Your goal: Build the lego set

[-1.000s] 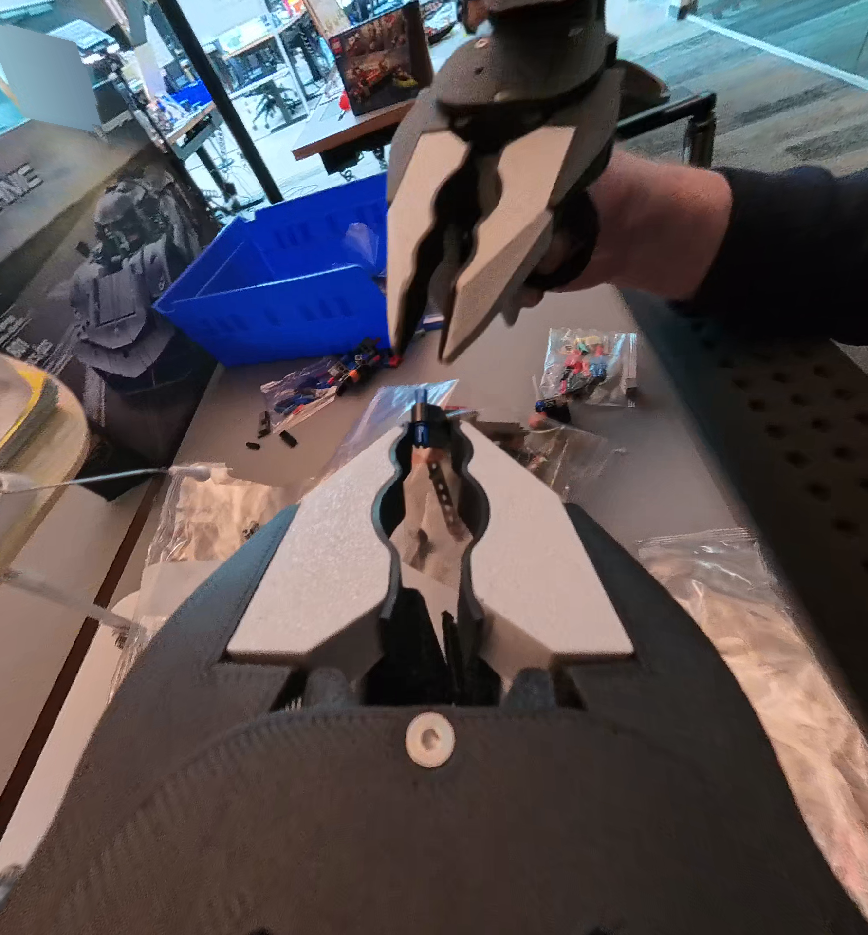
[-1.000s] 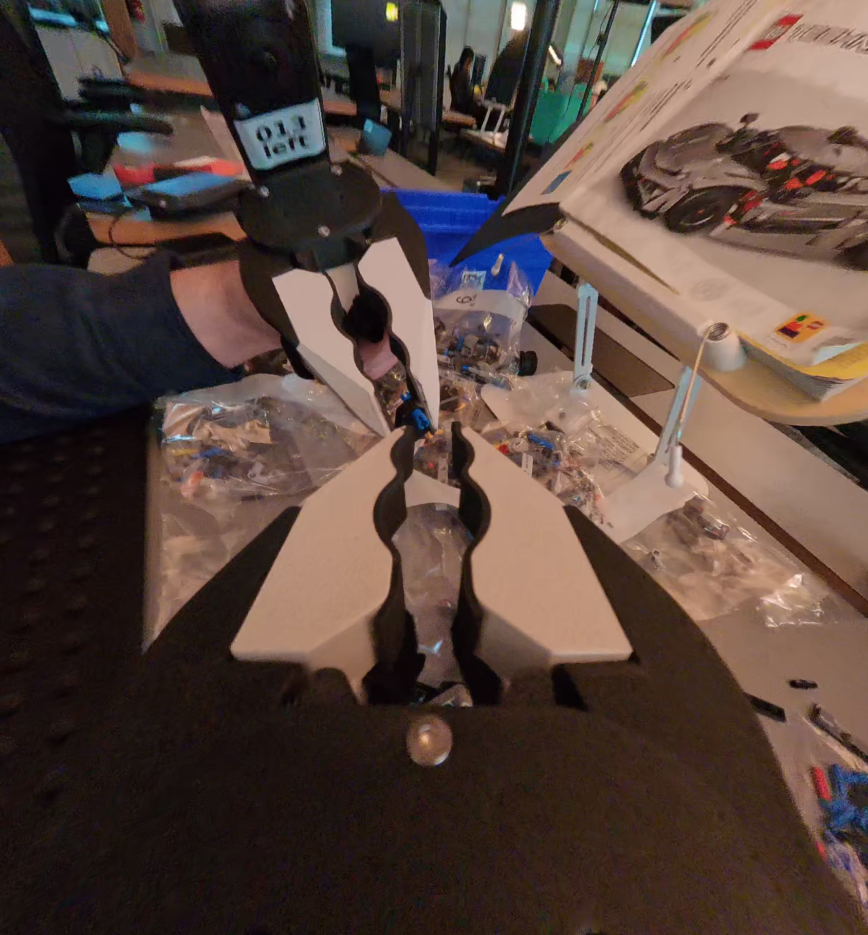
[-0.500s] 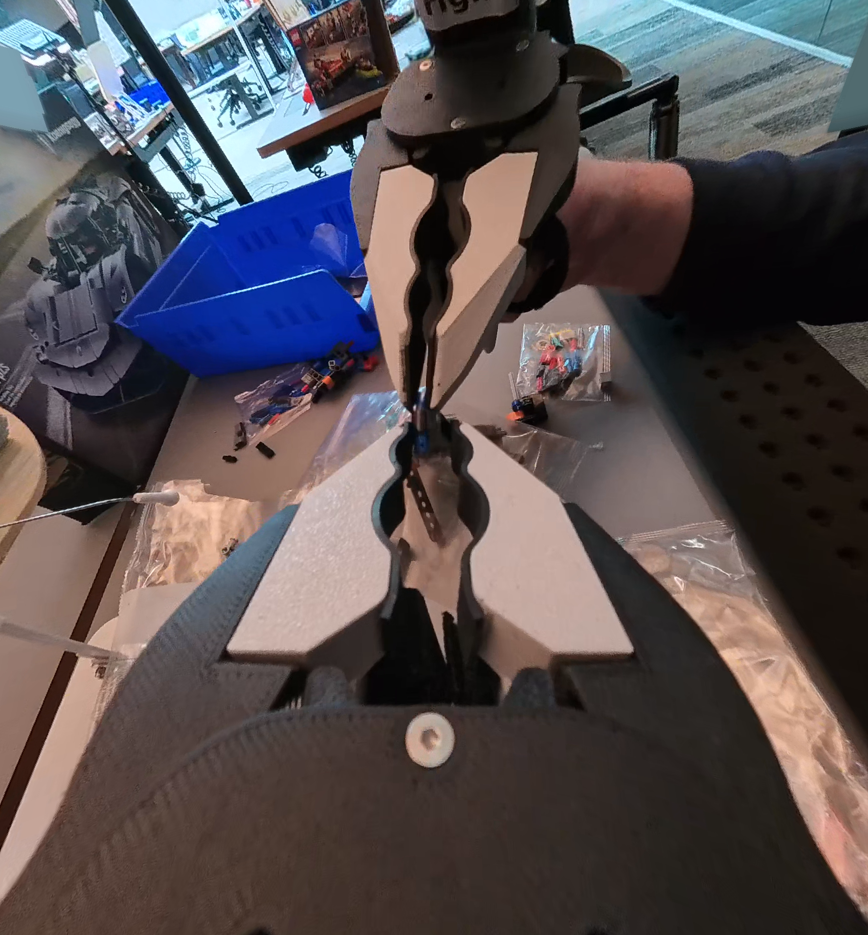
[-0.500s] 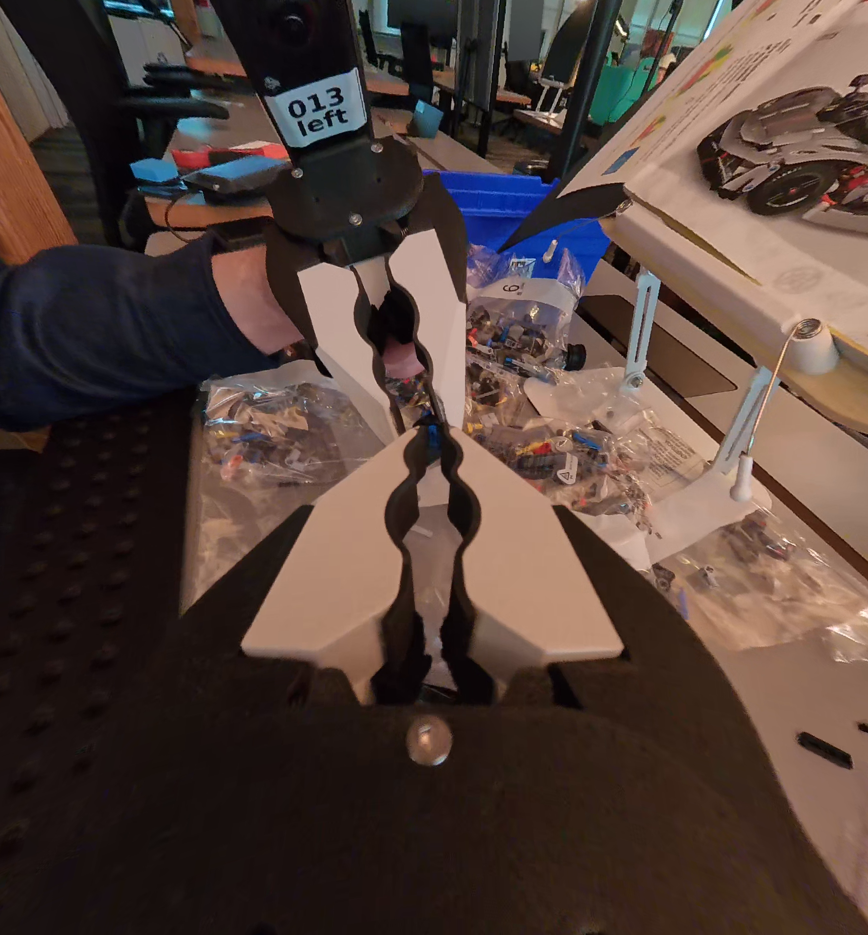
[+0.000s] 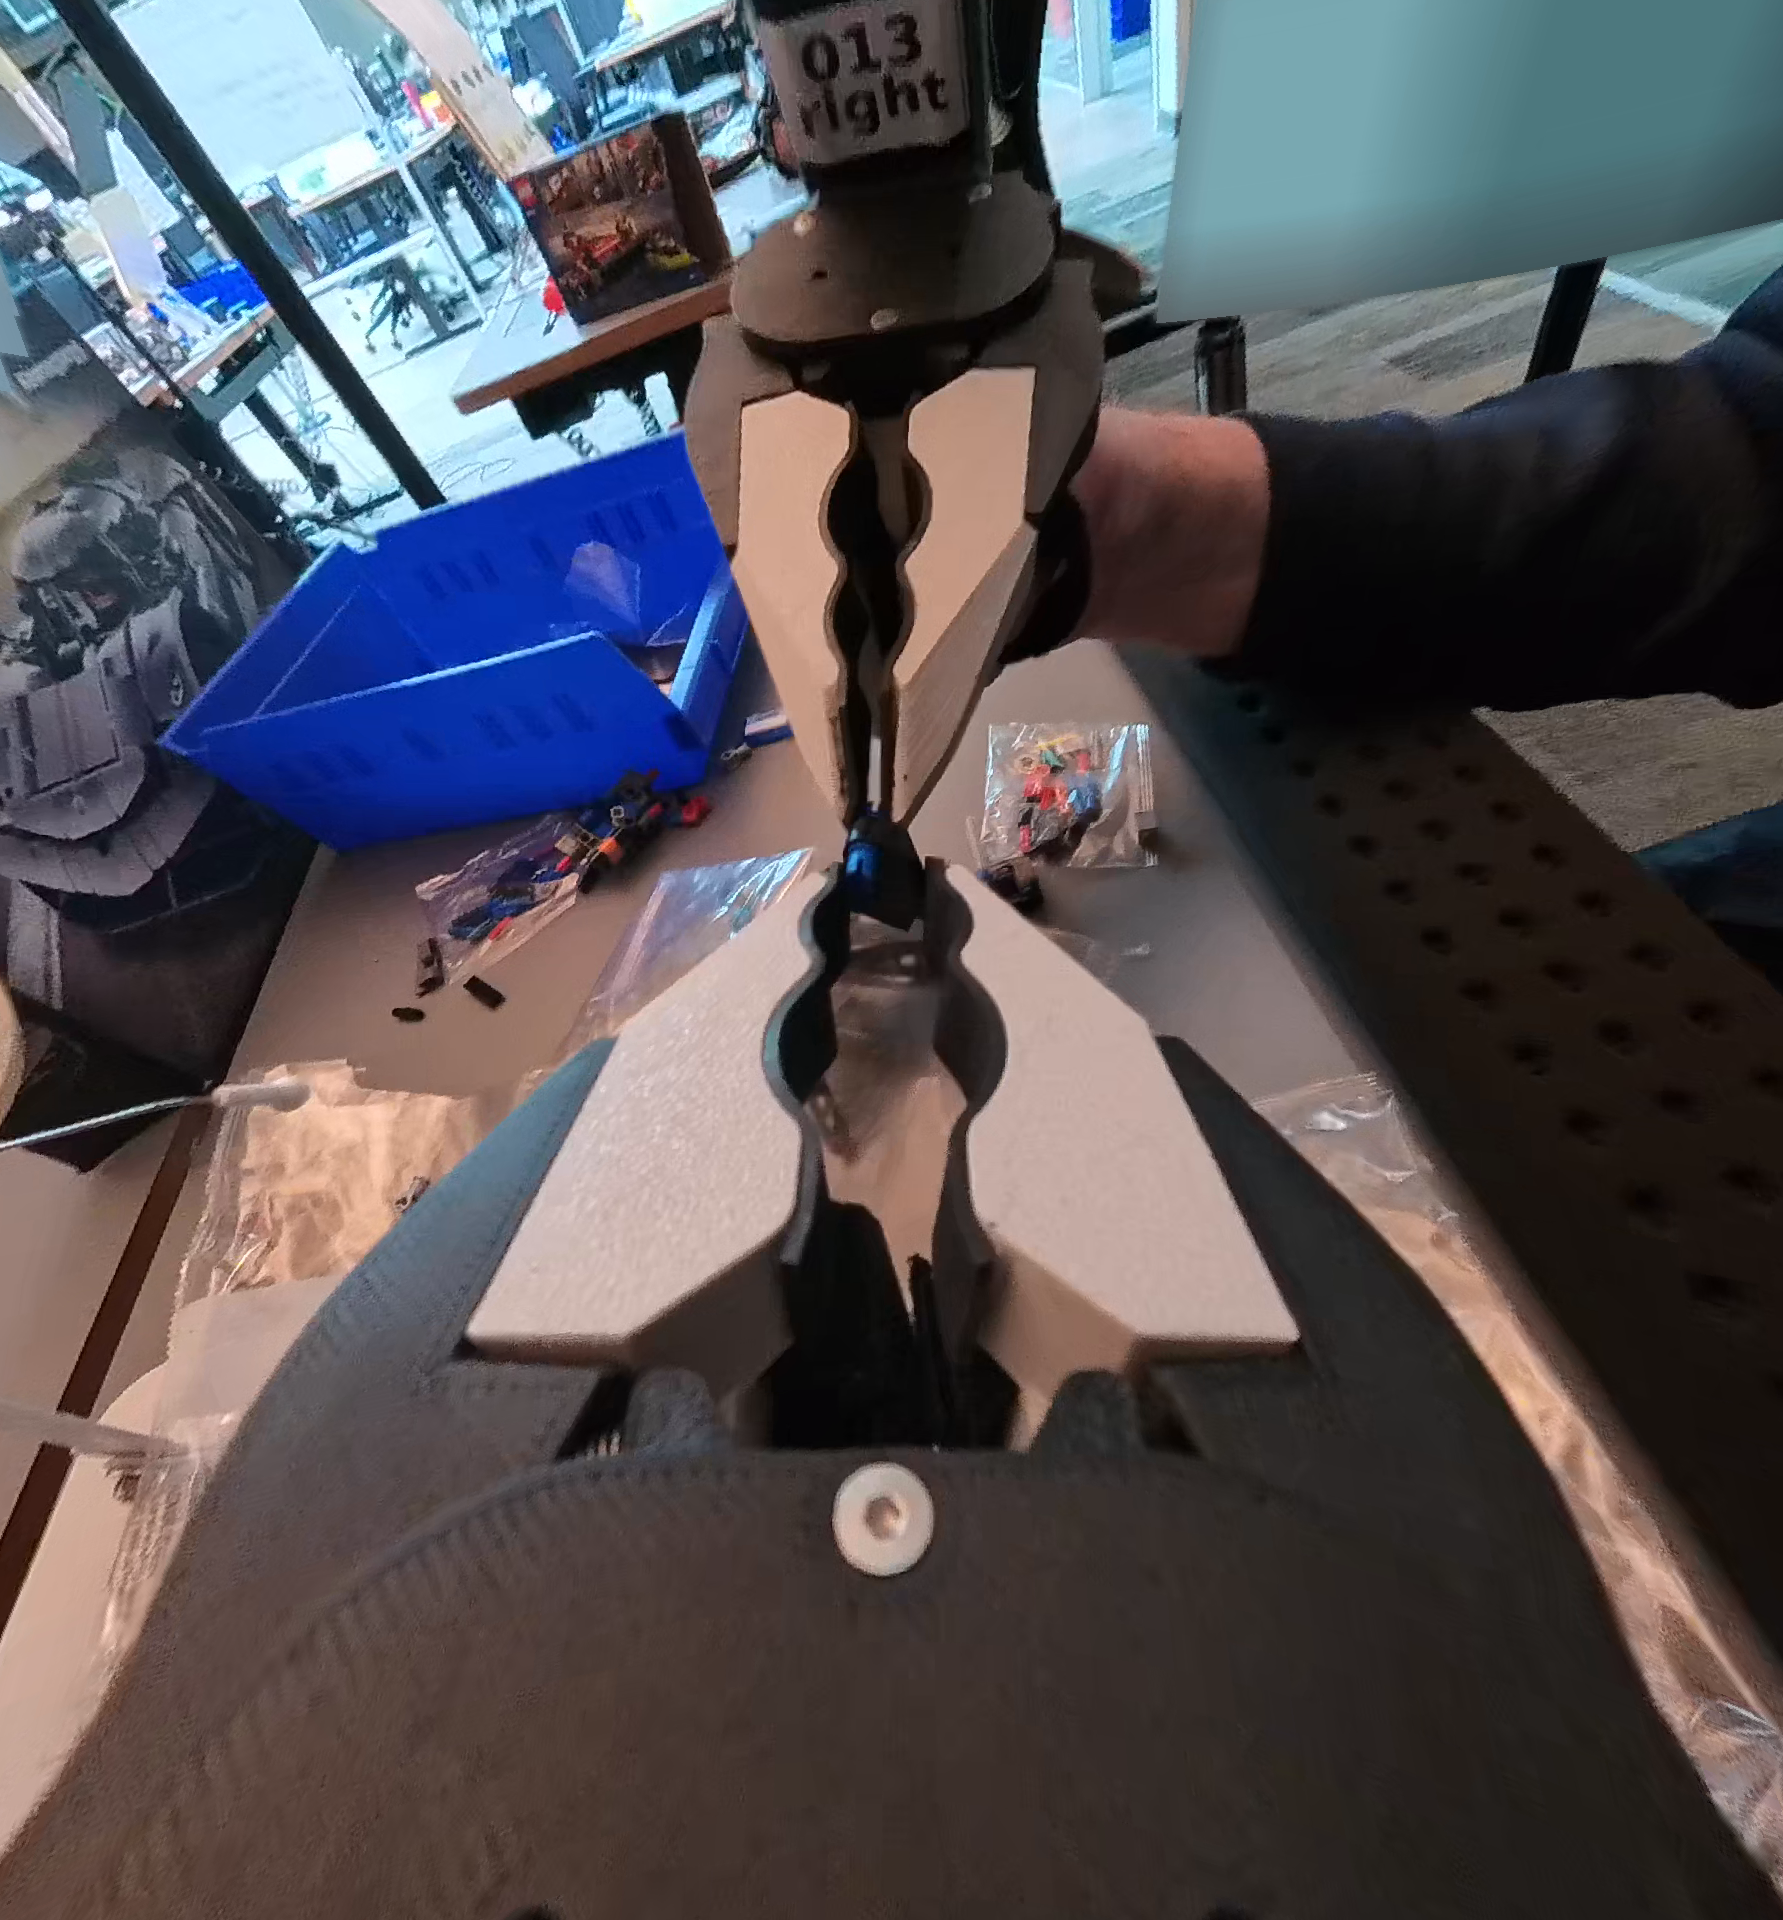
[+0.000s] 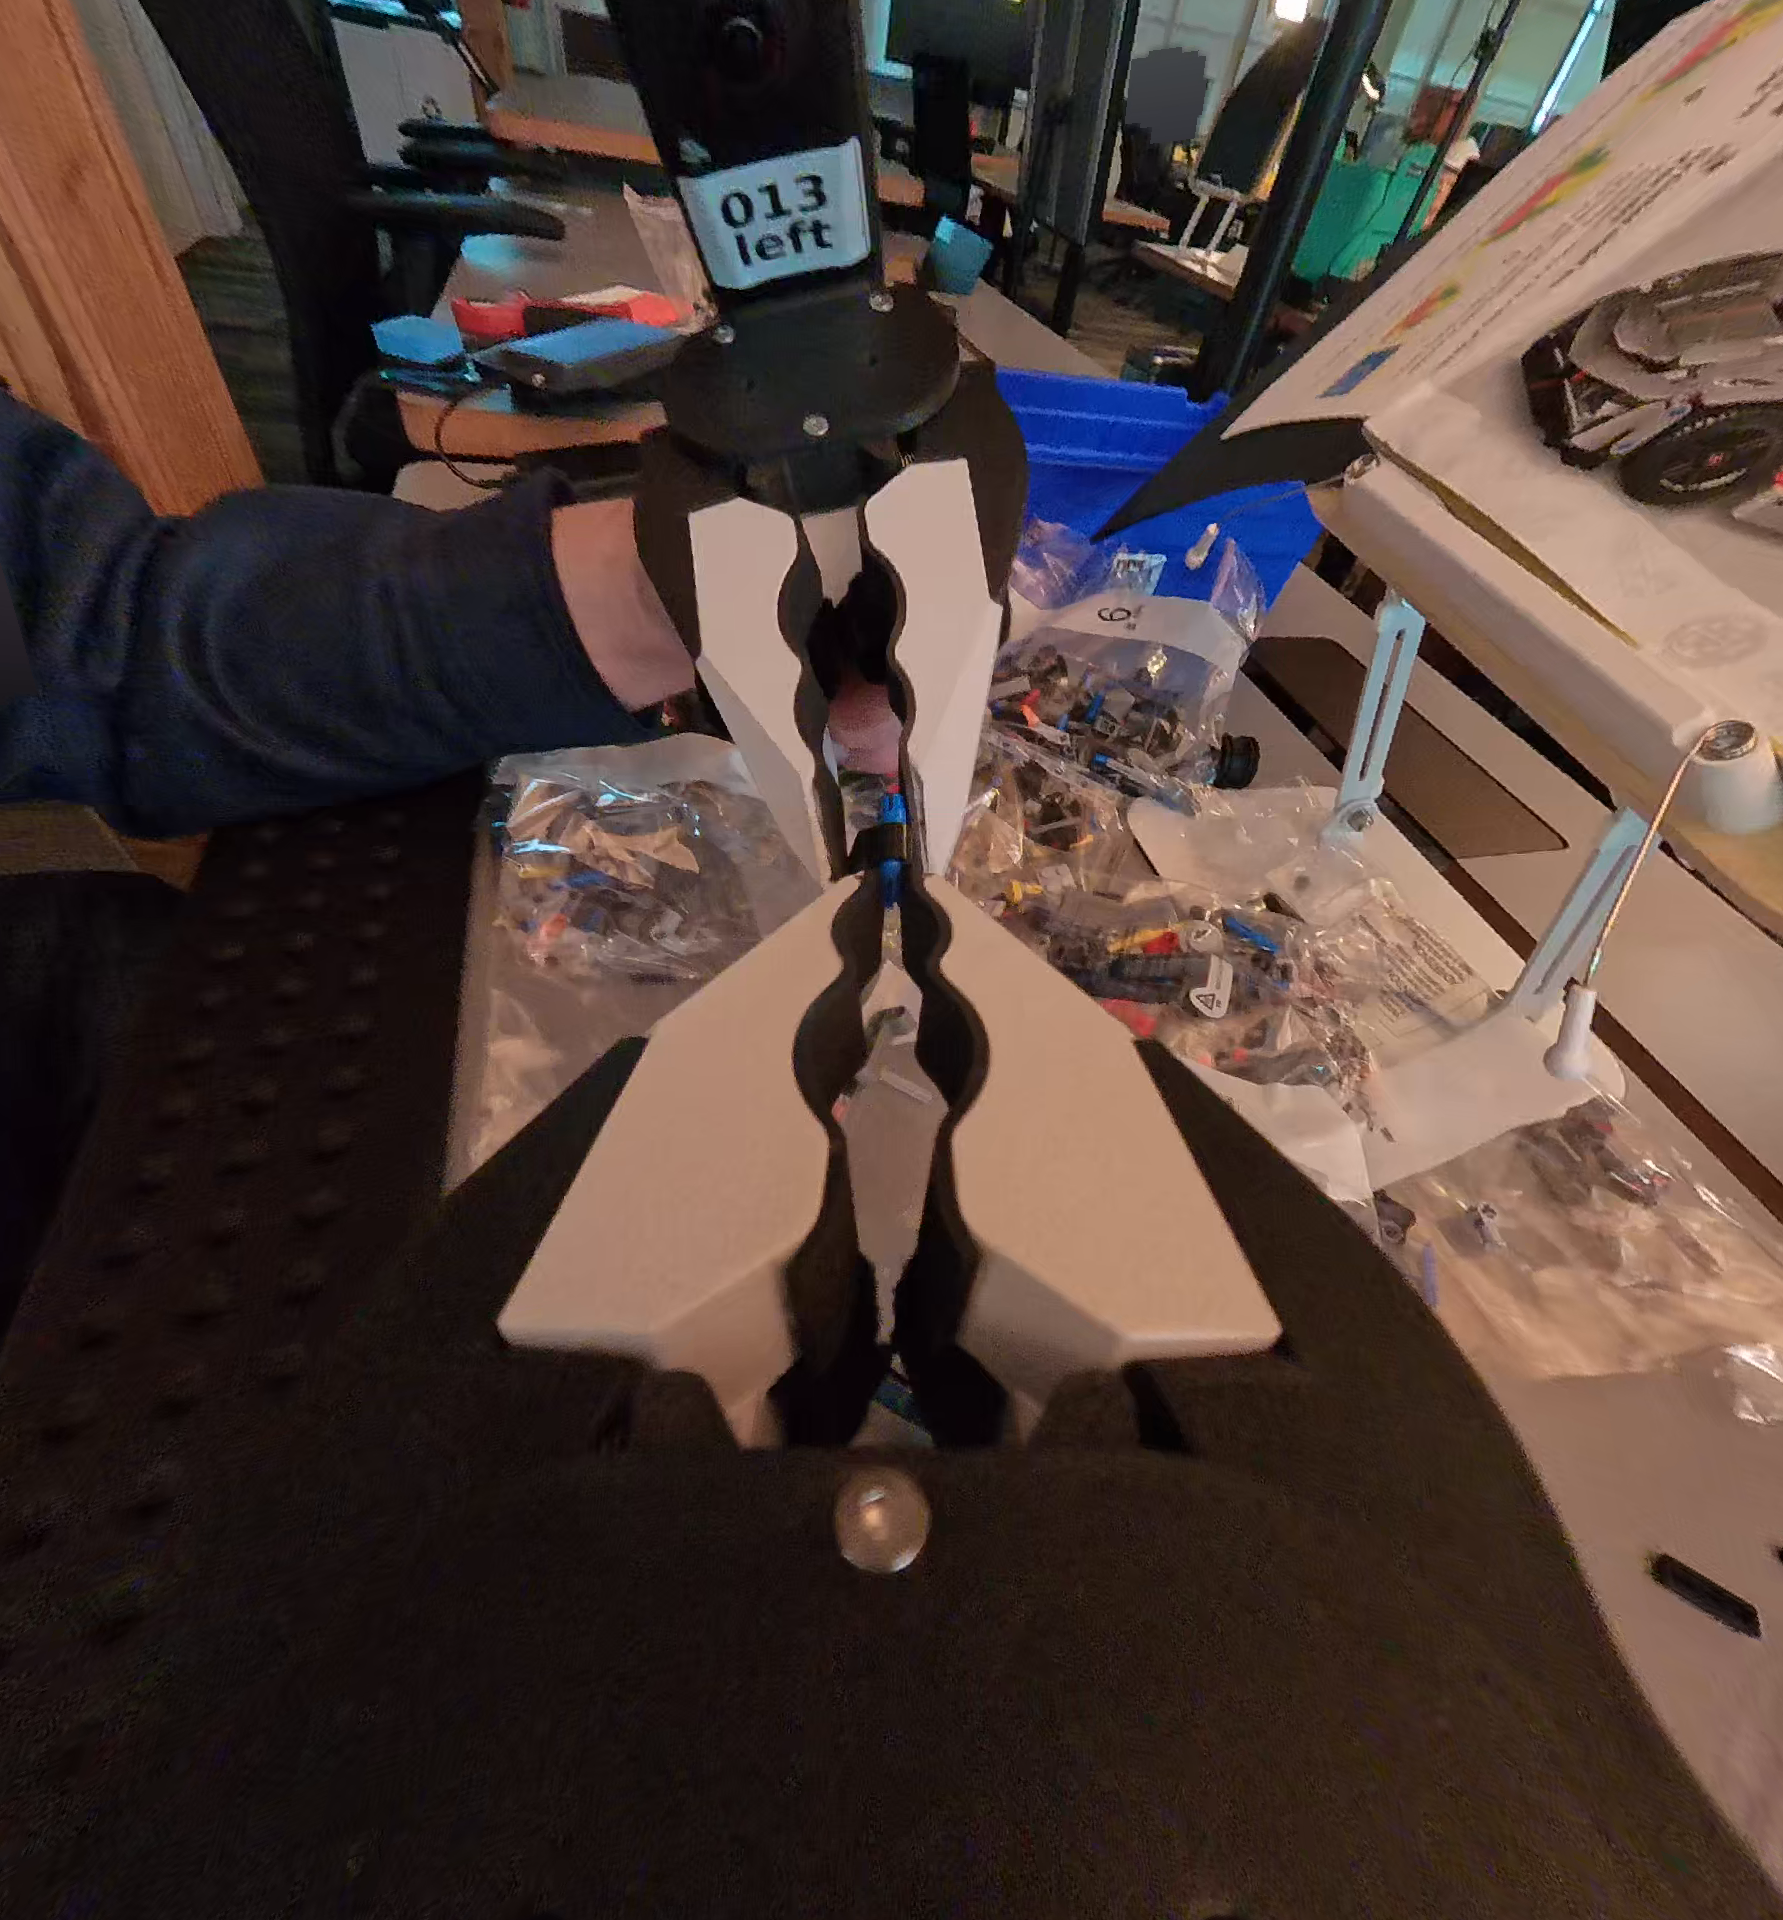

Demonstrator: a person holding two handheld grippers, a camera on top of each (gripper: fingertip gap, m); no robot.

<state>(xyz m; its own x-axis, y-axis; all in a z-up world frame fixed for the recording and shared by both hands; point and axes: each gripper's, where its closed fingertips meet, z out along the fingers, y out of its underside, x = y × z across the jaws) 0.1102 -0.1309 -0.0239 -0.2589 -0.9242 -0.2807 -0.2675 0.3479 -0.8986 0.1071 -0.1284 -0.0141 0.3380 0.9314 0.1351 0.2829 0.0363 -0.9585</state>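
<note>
My left gripper (image 5: 882, 888) is shut on a small black Lego piece (image 5: 892, 883) with a blue pin (image 5: 863, 857) through it, held above the table. My right gripper (image 5: 871, 805) comes down from above, tip to tip with the left. In the right wrist view my right gripper (image 6: 892, 883) is closed on the near end of the blue pin (image 6: 892, 878). The black piece (image 6: 892, 836) sits just beyond it between the left gripper's (image 6: 882, 847) tips. How deep the pin sits is hidden.
A blue bin (image 5: 471, 665) stands at the back. A small bag of coloured parts (image 5: 1063, 795), loose black pieces (image 5: 451, 977) and clear bags of parts (image 6: 1126, 727) lie on the table. An instruction book on a stand (image 6: 1593, 312) is at one side. A dark perforated mat (image 5: 1593, 987) lies alongside. Only a small space, under 4 cm, lies between the two pairs of fingers.
My right gripper has come down from an open, raised position to the left gripper's tips and has closed on the blue pin. The left gripper has kept hold of the black piece.
</note>
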